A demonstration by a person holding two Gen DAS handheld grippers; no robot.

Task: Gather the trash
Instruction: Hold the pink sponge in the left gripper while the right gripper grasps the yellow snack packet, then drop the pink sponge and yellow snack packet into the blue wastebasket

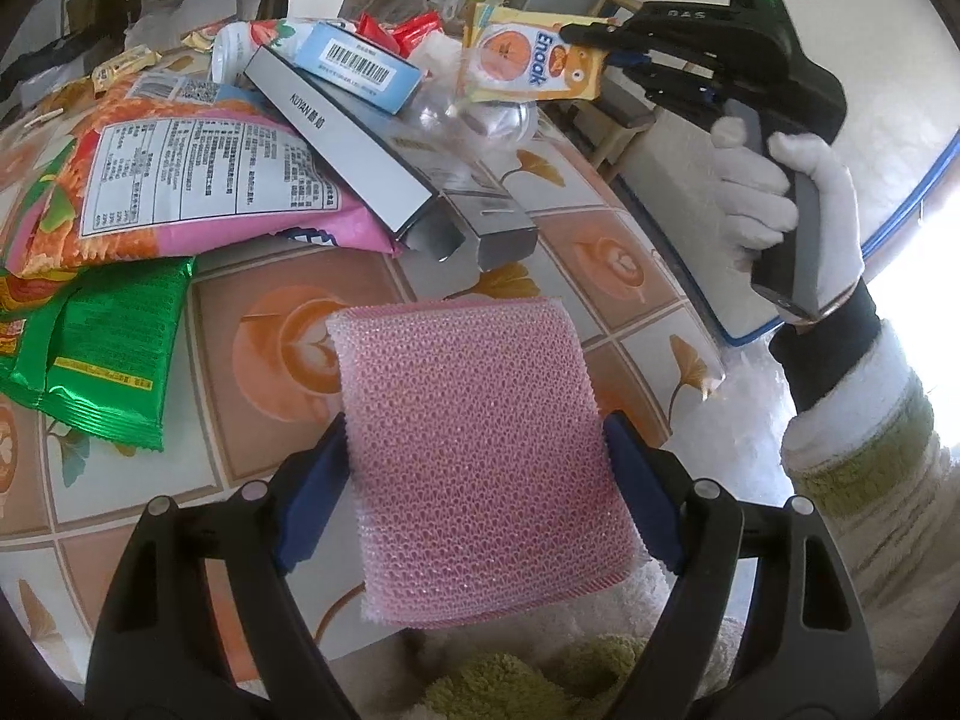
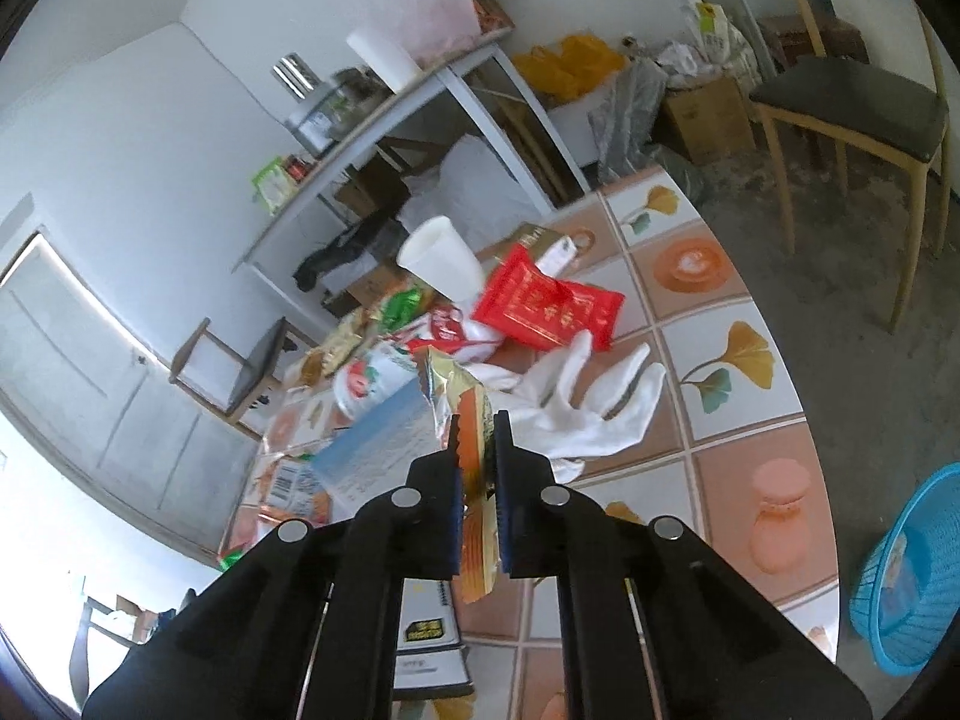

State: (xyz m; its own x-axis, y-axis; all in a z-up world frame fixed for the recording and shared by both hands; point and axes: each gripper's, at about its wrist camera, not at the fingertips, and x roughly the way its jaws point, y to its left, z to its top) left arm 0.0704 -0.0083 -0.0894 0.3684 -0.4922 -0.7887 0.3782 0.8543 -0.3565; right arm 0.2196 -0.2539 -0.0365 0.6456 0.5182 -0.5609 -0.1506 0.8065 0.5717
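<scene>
A pink mesh sponge [image 1: 474, 456] is held above the tiled table [image 1: 606, 258], and my left gripper [image 1: 477, 426] is shut on it, with a blue pad pressing each side. My right gripper [image 1: 576, 39], held by a white-gloved hand [image 1: 774, 192], is shut on a yellow and orange Enaak snack wrapper [image 1: 534, 57] lifted over the trash pile. In the right wrist view the same wrapper [image 2: 474, 414] stands pinched between the nearly closed jaws of the right gripper [image 2: 478, 420].
Trash covers the table: green wrappers [image 1: 102, 354], a pink snack bag [image 1: 180, 180], a long grey box [image 1: 342, 144], a blue box [image 1: 360, 66], a paper cup [image 2: 441, 261], a red packet [image 2: 546, 306] and a white glove [image 2: 576, 402]. A blue basket [image 2: 906, 570] and a chair [image 2: 852, 102] stand on the floor.
</scene>
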